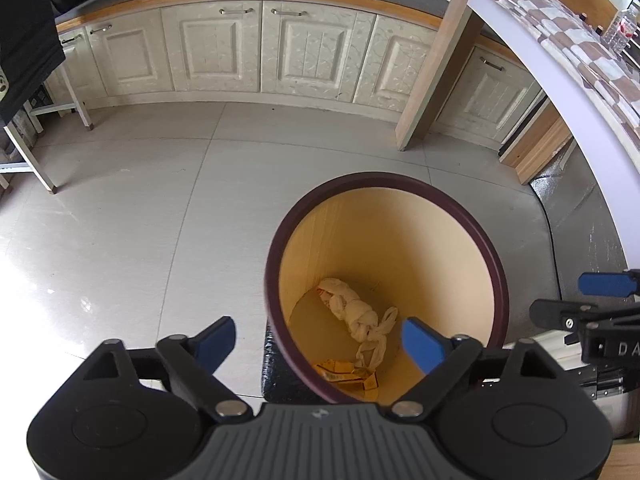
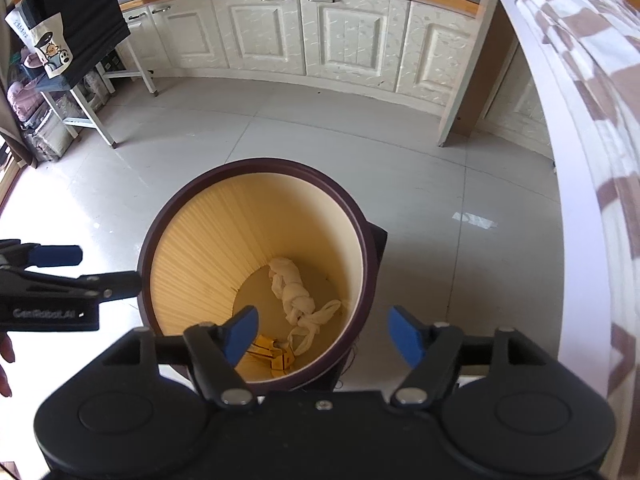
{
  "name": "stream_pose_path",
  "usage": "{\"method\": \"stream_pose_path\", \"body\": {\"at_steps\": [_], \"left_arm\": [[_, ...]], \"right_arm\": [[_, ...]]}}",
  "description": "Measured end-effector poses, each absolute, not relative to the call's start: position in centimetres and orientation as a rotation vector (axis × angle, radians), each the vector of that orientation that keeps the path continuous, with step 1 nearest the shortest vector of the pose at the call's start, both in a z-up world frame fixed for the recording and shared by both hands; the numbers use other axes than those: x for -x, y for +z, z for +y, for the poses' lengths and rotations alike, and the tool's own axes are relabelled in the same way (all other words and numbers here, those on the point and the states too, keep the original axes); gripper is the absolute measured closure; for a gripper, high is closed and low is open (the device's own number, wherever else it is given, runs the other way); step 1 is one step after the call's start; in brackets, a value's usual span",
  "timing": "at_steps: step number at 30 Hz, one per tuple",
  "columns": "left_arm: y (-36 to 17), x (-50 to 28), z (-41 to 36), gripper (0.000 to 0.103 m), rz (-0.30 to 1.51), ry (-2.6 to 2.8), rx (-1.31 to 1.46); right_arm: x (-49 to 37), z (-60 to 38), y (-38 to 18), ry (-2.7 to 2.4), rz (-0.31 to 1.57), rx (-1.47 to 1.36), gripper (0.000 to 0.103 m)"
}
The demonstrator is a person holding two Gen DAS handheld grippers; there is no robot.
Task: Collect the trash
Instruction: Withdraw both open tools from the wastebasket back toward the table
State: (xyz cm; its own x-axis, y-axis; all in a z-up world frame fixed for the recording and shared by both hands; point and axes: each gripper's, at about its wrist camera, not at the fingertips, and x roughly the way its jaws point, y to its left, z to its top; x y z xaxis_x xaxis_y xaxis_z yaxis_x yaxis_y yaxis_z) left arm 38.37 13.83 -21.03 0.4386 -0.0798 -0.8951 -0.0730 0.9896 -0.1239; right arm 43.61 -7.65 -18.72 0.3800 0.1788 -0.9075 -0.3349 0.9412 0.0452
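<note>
Both the left gripper (image 1: 320,340) and right gripper (image 2: 324,332) are hovering with jaws wide and empty over the bin (image 1: 498,280); seemingly dropping is finishing, so fetching more trash is coming next.

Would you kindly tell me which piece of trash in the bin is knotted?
The white plastic bag, twisted and knotted; the yellow wrapper beside it on the bin floor is merely crumpled.
</note>
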Motion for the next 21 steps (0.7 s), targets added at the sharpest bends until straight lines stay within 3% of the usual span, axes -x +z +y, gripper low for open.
{"method": "stream_pose_path", "body": {"at_steps": [6,12,21], "left_arm": [[-20.2,-36.7,14.4,0.000,1.099,0.003,0.152],[-19.2,-34.9,14.8,0.000,1.075,0.008,0.149],[-17.8,-31.7,15.3,0.000,1.024,0.005,0.158]], "right_arm": [[-42.4,-8.2,-18.4,0.296,1.122,0.145,0.015],[-40.7,-8.6,-17.6,0.255,1.089,0.150,0.002],[-37.7,-8.8,-16.1,0.266,1.049,0.131,0.000]]}}
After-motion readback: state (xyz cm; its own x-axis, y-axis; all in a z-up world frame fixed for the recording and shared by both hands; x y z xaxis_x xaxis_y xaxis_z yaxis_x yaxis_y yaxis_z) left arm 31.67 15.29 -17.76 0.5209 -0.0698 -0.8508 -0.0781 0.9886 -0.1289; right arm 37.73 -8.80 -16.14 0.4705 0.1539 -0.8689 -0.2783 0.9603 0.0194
